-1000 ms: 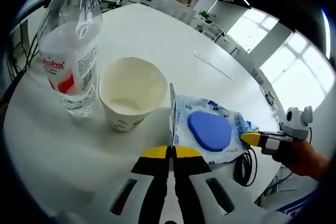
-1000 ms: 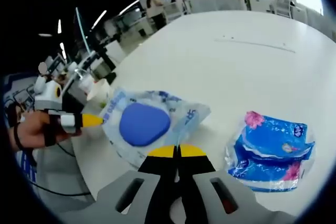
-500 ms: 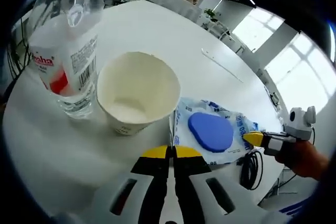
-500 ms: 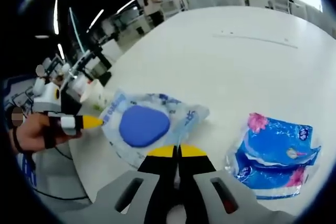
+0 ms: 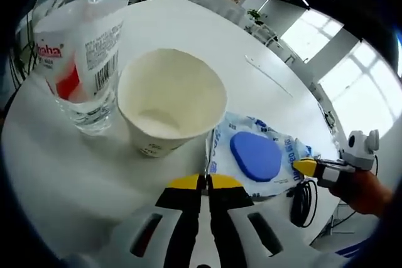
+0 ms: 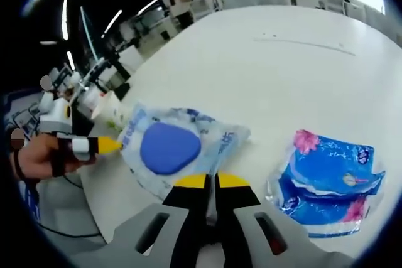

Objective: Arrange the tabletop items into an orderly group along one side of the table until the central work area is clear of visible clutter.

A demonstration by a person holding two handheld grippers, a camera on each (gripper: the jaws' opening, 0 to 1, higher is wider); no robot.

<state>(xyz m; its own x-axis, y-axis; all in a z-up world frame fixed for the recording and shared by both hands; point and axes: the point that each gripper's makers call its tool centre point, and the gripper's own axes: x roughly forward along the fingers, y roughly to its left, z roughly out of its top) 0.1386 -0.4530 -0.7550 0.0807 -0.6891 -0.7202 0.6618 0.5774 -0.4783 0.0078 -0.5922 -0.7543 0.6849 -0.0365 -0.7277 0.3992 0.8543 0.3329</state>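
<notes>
— How did things lie on the table [image 5: 188, 23]?
— In the left gripper view, the paper cup [image 5: 171, 108] stood just right of the water bottle [image 5: 80, 54], with the wipes pack [image 5: 256, 160] beside the cup's right.
— And in the right gripper view?
— A tissue pack [image 6: 330, 180] lay right of the wipes pack [image 6: 176, 146], apart.

We note a matt paper cup [image 5: 168, 101] beside a clear glossy plastic bottle [image 5: 78, 48]. Both wipe packs [image 6: 173, 149] [image 6: 330, 180] show crinkled glossy film on the smooth white table [image 6: 264, 67].
</notes>
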